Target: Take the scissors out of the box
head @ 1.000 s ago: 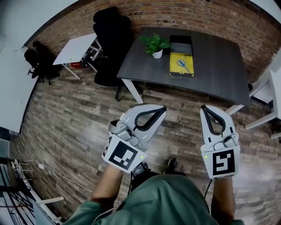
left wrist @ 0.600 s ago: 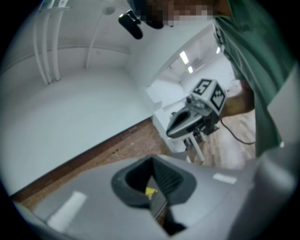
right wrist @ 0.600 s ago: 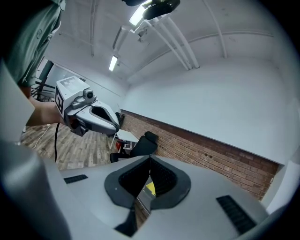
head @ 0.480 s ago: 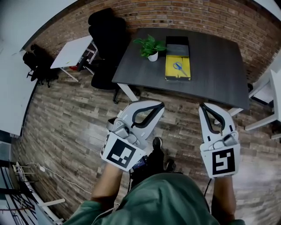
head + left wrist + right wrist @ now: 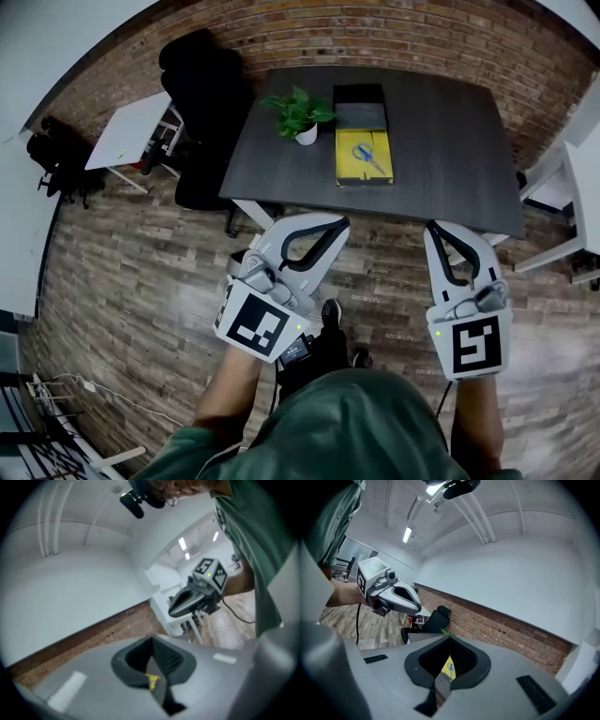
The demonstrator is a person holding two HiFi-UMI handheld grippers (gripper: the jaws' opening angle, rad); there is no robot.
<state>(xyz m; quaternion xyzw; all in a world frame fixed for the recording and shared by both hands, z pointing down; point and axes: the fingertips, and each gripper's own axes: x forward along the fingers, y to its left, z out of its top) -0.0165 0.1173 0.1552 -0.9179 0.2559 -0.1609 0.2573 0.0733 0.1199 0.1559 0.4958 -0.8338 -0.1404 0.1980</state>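
Yellow box (image 5: pixel 349 172) on the dark counter (image 5: pixel 441 141) is where the scissors (image 5: pixel 366 157) are, lying flat on its bottom. The blue handles look to be at the box's far end, and the blades run back toward its near end, slanted a bit to the right claw's side. So the long axis goes mostly along the box, slightly diagonal. They're small in the head view though, so take the exact angle loosely.

Both claws are on the near side of the box and well apart from it, out over the wood floor and short of the counter's edge. The box sits ahead and between them. The left claw (image 5: pixel 343 223) lines up closer to it sideways, while the right claw (image 5: pixel 433 228) is further off to the side. My guess is the left has the shorter reach.

Both claws are pressed together at the tips, with nothing pinched and nothing touched. Each one's own view shows the tips meeting, and the right one's shows the yellow box through the loop behind them.

A potted plant (image 5: pixel 298 114) stands just beside the box on the left claw's side, so watch that on the way in. Whichever claw goes will need to spread before it gets there, I reckon.
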